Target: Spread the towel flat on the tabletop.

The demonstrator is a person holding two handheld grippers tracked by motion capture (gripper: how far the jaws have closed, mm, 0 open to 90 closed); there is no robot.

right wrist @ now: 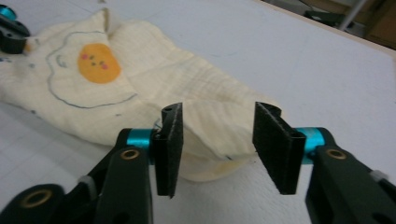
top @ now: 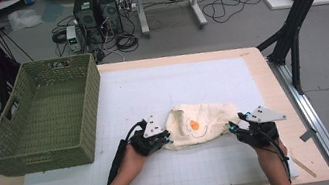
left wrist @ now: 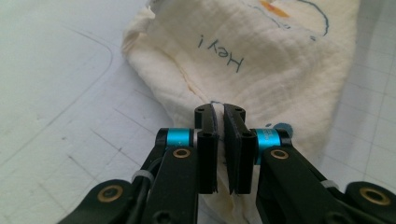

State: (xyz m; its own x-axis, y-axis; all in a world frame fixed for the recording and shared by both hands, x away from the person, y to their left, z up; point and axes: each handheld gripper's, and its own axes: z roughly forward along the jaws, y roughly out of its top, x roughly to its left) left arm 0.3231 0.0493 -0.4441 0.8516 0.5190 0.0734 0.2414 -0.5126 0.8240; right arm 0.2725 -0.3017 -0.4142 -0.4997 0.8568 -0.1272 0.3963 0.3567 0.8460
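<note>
Now both grippers are held low and level: left gripper (left wrist: 223, 140) is clamped on the cream cloth's (top: 203, 122) edge, right gripper (right wrist: 218, 144) stands apart, crumpled cloth corner between its jaws, unpressed.

Two black handheld grippers, bare forearms

Left gripper (top: 164, 138) and right gripper (top: 236, 127), low in the frame: black jaws, cyan bands, brass screws, grey three-cornered top plates, trailing black cables.

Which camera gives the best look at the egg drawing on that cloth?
The right gripper view: the egg drawing is close and whole. The high view shows it tiny; the left gripper view catches just its edge on the cloth.
</note>
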